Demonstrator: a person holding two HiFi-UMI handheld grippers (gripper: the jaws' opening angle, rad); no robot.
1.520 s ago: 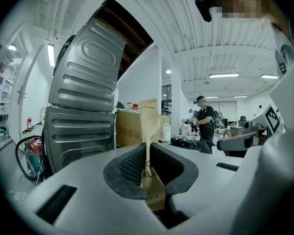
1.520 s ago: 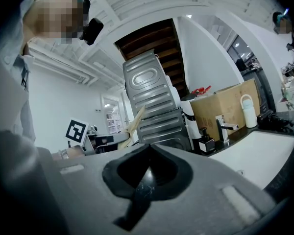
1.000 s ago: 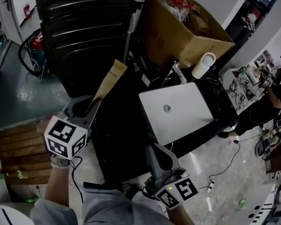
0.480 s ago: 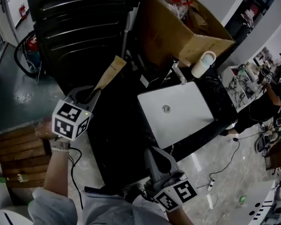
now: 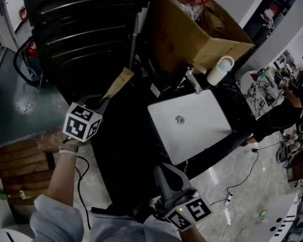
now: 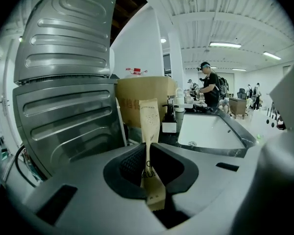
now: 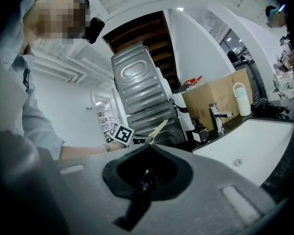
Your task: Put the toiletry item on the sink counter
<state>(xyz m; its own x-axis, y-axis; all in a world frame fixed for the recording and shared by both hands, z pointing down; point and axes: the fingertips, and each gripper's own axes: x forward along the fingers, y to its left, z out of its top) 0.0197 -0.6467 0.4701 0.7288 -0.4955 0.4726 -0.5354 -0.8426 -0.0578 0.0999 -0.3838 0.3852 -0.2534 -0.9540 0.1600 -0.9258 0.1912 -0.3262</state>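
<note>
A slim tan cardboard toiletry box (image 5: 118, 83) (image 6: 150, 126) stands out from my left gripper (image 5: 98, 106) (image 6: 148, 166), whose jaws are shut on its lower end. The box points up and away, toward the dark counter (image 5: 126, 135) left of the white sink basin (image 5: 192, 125) (image 6: 206, 131). In the right gripper view the same box (image 7: 158, 128) shows beside the marker cube (image 7: 118, 133). My right gripper (image 5: 167, 178) (image 7: 147, 173) hangs low near my body, below the counter's front edge, jaws shut with nothing between them.
A chrome tap (image 5: 192, 77) and a white bottle (image 5: 219, 69) stand behind the basin. A brown cardboard carton (image 5: 192, 32) sits at the back. A black ribbed appliance (image 5: 86, 29) rises at the left. A dark soap dispenser (image 6: 169, 117) stands near the basin. People work at far tables (image 6: 208, 89).
My left gripper has moved right and slightly down with the box, closer to the counter. The right gripper has dropped a little lower.
</note>
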